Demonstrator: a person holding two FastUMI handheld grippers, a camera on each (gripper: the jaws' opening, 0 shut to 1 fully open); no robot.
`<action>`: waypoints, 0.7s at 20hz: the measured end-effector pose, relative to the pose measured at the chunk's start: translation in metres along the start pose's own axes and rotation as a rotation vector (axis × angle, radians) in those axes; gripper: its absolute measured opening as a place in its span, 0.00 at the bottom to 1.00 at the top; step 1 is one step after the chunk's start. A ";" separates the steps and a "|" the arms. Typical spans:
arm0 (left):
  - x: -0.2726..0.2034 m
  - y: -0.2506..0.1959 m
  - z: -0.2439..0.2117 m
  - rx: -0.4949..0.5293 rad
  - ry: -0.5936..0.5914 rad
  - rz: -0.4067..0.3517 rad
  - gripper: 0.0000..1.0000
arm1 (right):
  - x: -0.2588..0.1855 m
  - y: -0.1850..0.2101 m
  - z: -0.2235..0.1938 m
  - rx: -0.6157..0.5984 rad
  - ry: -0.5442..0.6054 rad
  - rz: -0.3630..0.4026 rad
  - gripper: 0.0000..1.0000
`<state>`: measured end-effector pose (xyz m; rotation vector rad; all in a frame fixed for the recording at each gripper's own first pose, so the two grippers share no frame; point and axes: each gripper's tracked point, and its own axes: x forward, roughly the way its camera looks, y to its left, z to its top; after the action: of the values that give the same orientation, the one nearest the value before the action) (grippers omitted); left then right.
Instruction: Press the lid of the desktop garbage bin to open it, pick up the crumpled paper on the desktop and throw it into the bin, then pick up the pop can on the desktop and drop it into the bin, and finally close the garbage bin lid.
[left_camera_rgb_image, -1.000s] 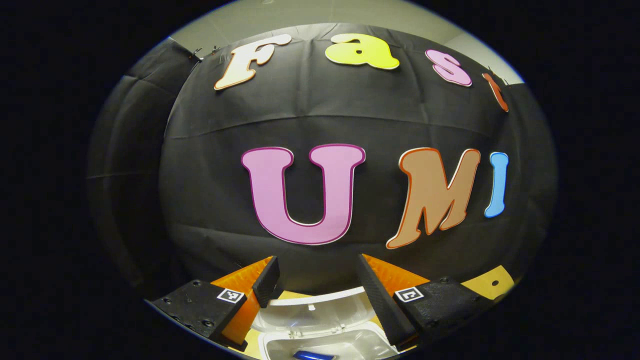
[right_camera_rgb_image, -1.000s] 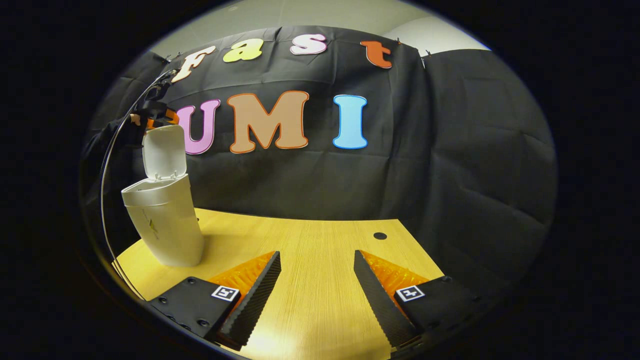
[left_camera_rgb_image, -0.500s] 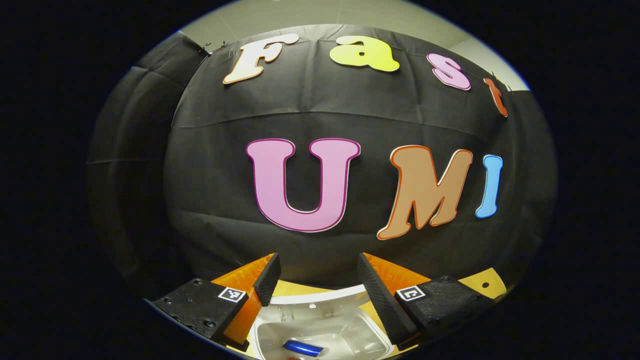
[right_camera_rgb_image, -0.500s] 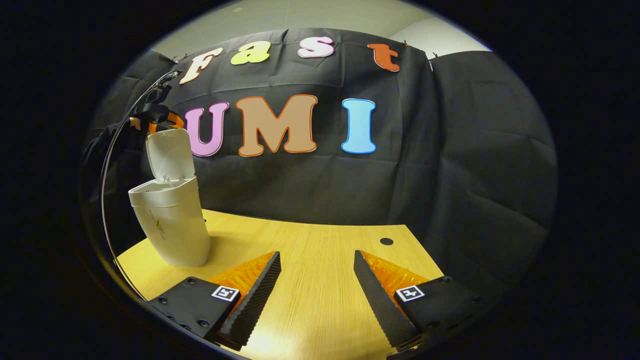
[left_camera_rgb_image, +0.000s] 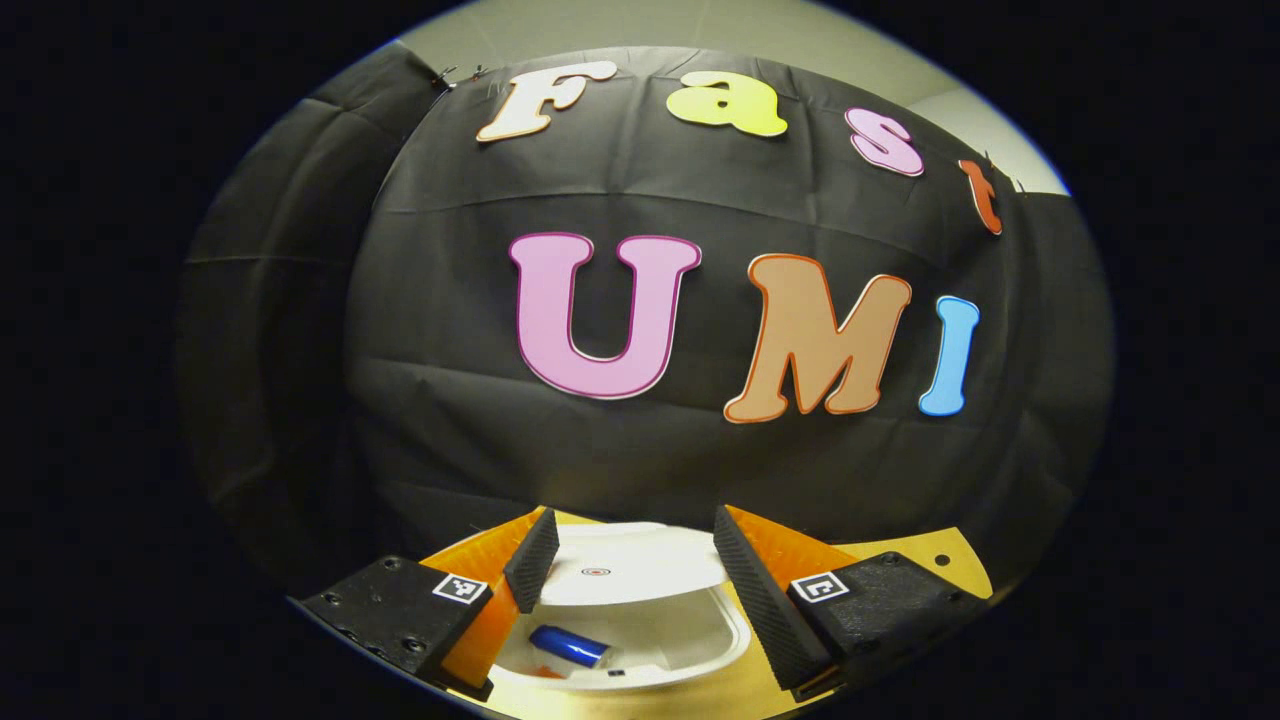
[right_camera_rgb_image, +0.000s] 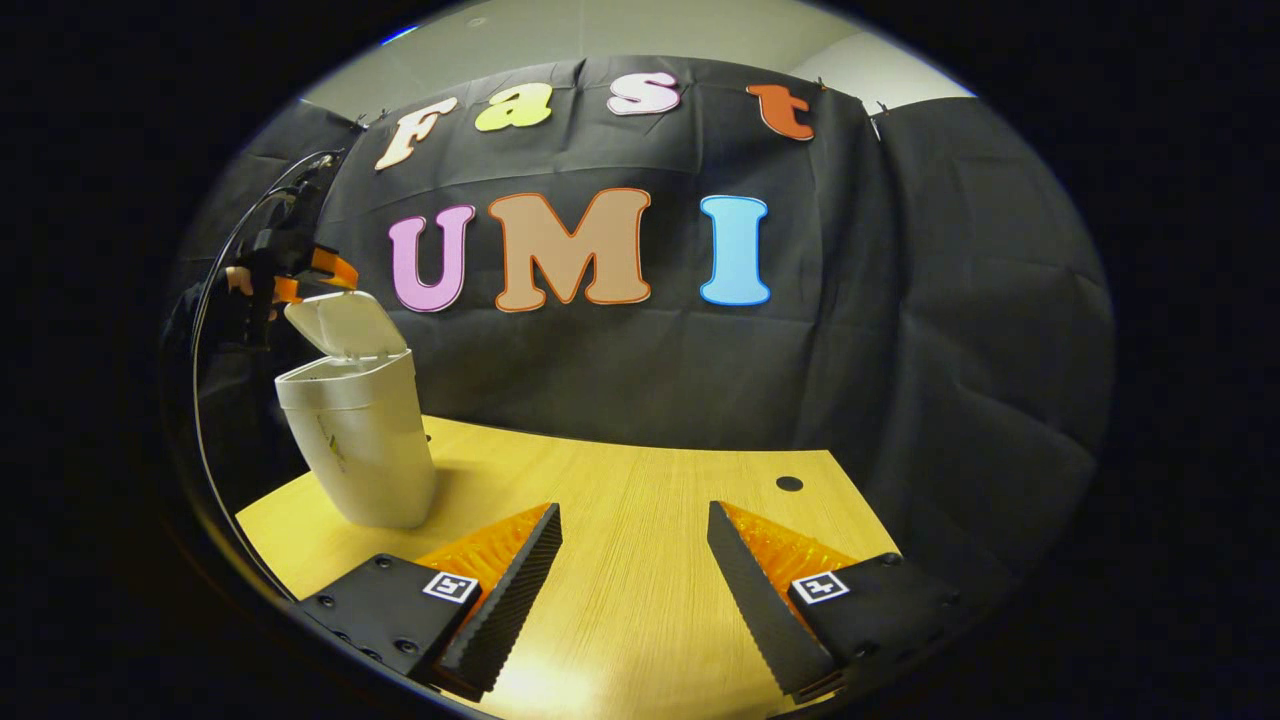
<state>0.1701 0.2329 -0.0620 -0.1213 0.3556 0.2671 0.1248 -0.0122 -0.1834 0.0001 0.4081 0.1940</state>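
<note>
Your left hand-held gripper sits above the half-tilted lid, fingers apart; right hand-held gripper apart, idle. Pop can lies inside bin, paper probably beneath. Off-centre pressing could tip the bin.

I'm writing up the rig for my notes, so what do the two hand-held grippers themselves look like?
Each hand-held gripper, left and right, has two wedge-shaped fingers with ribbed inner pads, orange ridged plastic behind them, and black blocks with screw holes, each carrying a small square black-and-white marker. In the right gripper view, the far-off left gripper shows orange parts, with a thin dark cable arcing from it.
</note>
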 end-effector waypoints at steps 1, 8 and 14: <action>-0.005 0.000 -0.011 -0.003 0.006 0.006 0.94 | 0.000 0.000 -0.001 0.000 0.002 0.005 0.98; -0.015 0.006 -0.079 -0.025 0.078 0.029 0.94 | 0.005 0.006 -0.008 -0.015 0.022 0.042 0.98; -0.017 0.006 -0.103 0.051 0.063 0.050 0.94 | 0.008 0.018 -0.021 -0.037 0.065 0.074 0.98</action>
<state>0.1199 0.2177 -0.1521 -0.0707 0.4283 0.3043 0.1206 0.0065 -0.2048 -0.0277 0.4693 0.2749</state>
